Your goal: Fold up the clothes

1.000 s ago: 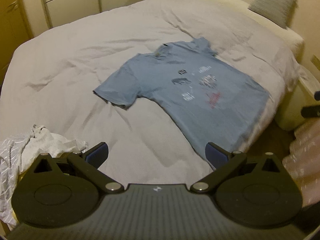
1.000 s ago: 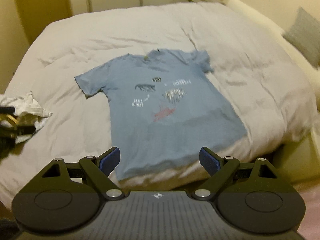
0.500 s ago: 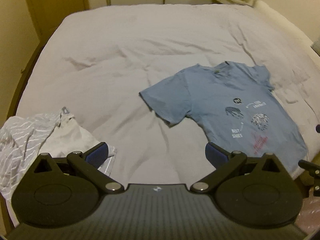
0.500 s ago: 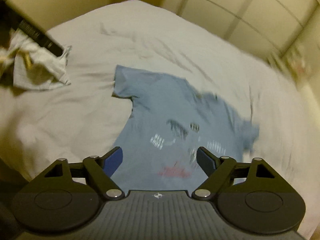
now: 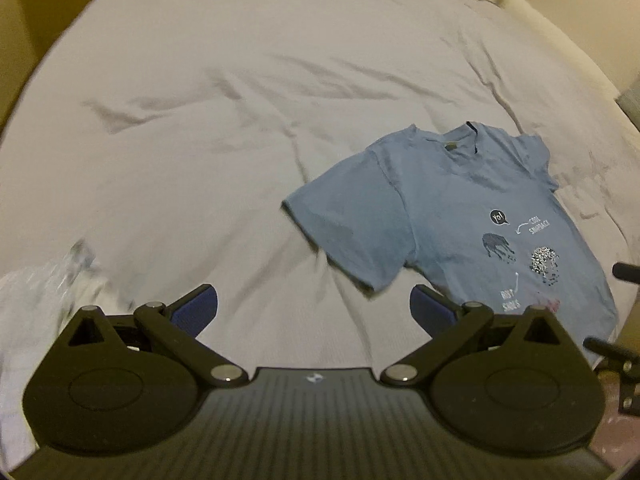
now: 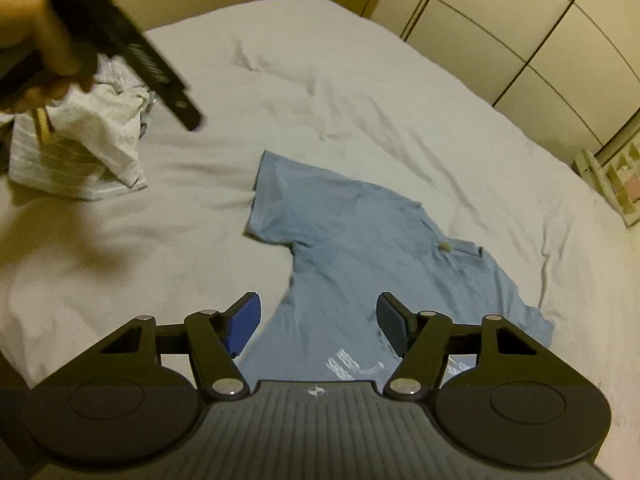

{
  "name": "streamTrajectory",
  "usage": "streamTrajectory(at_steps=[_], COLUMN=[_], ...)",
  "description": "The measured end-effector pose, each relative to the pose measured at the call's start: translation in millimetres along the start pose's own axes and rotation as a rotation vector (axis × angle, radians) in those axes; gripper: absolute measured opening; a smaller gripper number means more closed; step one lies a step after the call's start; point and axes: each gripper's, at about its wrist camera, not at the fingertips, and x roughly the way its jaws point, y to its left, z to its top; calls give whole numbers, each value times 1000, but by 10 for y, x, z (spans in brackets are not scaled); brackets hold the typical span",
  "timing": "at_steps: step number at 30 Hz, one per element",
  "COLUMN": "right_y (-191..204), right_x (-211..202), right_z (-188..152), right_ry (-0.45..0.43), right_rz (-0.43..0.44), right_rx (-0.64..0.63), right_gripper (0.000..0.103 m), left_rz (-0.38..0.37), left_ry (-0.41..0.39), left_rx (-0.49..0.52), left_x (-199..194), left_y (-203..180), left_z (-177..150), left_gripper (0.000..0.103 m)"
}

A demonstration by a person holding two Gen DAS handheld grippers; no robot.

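Bed [image 5: 240, 100] unchanged; blue T-shirt [image 5: 460, 216] flat, now at 3 o'clock in left view after swinging off centre; left gripper [image 5: 314, 312] and right gripper [image 6: 318, 326] both wide open, empty, repositioning toward sleeve, folding not begun.

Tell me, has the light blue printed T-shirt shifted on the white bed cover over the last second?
No. The light blue printed T-shirt lies flat with the same wrinkles in the white bed cover beside its sleeve; only the cameras swung.
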Motion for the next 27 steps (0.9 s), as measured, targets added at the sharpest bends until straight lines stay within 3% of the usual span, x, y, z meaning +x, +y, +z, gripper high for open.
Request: streamTrajectory(at_steps=[4,6,10,17,23,27], right_y=[202,329,551,738,796,825], right_x=[385,595,1005,1631,1985,2057], right_z=[203,270,365,461,414,446], right_ry=[24,38,62,63,99,79], right_rz=[-3,10,52,35,-8,-1], right_rx=[-28,-45,-75,-145,-240,-262], right_gripper=[58,57,56,47,47,47], left_rz=[-71,-94,-132,-211,-223,-236], left_ry=[32,60,96,118,143,153], left_rx=[135,177,213,156,99,81], left_x=[512,783,1267,1803,1958,1978], left_y=[172,256,392,578,691,689], left_z=[282,406,561,683,709,763], left_gripper=[86,65,56,52,23,3])
